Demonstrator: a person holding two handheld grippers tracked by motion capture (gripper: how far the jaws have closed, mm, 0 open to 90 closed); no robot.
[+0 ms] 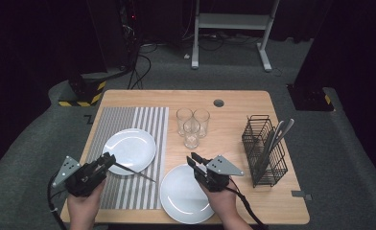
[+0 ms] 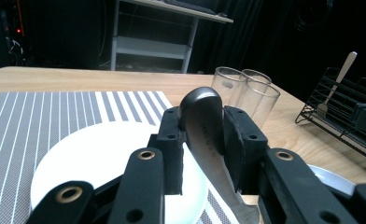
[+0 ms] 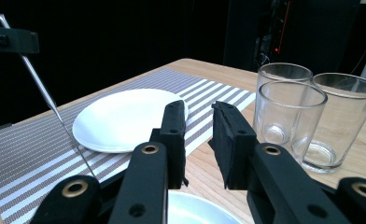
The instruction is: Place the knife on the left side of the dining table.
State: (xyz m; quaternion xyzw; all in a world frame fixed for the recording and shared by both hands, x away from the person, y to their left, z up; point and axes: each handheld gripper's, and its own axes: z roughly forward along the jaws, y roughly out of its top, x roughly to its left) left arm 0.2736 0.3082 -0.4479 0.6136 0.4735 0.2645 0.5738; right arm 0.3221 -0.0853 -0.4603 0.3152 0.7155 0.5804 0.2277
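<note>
- Here, the left hand-held gripper (image 2: 202,149) grips a knife (image 2: 204,135) by its handle above the striped placemat (image 1: 128,191).
- The right hand-held gripper (image 3: 197,140) stands open and empty over a white plate (image 1: 176,196).

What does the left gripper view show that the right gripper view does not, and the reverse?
Left gripper view: the silver metal knife, its rounded handle end between black jaws, and the black wire rack with cutlery. Right gripper view: the left gripper from the side, the knife blade slanting toward the grey striped placemat, the right gripper with empty jaws. Both: the round white plate on that placemat, three clear glasses, the wooden table.
</note>
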